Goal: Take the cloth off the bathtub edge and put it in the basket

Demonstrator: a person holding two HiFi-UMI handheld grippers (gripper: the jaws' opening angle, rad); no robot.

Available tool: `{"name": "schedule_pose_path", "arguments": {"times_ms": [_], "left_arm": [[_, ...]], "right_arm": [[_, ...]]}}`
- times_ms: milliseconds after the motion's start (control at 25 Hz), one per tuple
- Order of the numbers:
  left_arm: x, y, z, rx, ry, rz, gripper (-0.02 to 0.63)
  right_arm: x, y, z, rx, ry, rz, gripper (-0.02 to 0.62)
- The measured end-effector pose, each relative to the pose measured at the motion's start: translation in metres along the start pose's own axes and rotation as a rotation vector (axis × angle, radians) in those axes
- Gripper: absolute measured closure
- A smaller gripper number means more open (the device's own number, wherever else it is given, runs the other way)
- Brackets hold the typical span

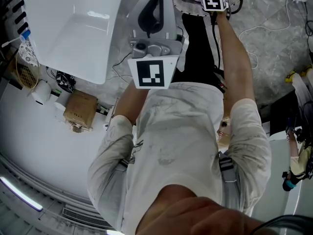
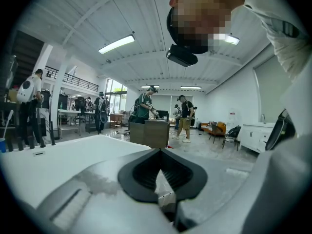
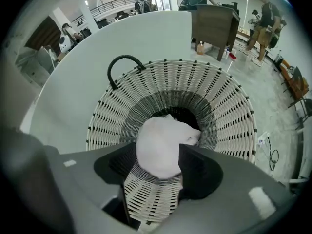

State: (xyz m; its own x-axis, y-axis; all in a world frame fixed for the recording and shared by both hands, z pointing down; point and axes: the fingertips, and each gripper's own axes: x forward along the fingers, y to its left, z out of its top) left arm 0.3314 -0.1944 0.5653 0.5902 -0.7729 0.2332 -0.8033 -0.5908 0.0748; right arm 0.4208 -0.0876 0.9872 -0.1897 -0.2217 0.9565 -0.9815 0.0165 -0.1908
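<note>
In the right gripper view I look down into a white woven basket (image 3: pixel 219 82) with a black handle (image 3: pixel 122 60). A wad of white cloth (image 3: pixel 163 133) hangs over its dark bottom. My right gripper (image 3: pixel 158 149) has its jaws apart, and the cloth lies loosely between the pads. In the head view only that gripper's marker cube (image 1: pixel 215 1) shows, above the basket's rim (image 1: pixel 188 6). My left gripper (image 1: pixel 155 11) is held up in front of the chest, shut and holding nothing (image 2: pixel 160 152). The white bathtub (image 1: pixel 73 28) lies to the left.
A cardboard box (image 1: pixel 80 109) and paper rolls (image 1: pixel 41 91) sit on the floor by the tub. A white cable (image 1: pixel 274 23) runs over the grey floor at the right. Several people (image 2: pixel 144 104) stand far off around a wooden desk (image 2: pixel 151 133).
</note>
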Motion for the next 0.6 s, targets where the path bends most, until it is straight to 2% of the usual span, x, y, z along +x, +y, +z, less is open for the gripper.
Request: {"name": "schedule_pose_path", "arguments": {"times_ms": [240, 600], "left_arm": [[-0.012, 0.004, 0.009, -0.002, -0.007, 0.004, 0.604], [-0.045, 0.025, 0.039, -0.022, -0.060, 0.071, 0.604]], "right_arm": [[-0.016, 0.002, -0.011, -0.004, 0.006, -0.004, 0.313], [-0.054, 0.017, -0.001, -0.041, -0.031, -0.014, 0.313]]}}
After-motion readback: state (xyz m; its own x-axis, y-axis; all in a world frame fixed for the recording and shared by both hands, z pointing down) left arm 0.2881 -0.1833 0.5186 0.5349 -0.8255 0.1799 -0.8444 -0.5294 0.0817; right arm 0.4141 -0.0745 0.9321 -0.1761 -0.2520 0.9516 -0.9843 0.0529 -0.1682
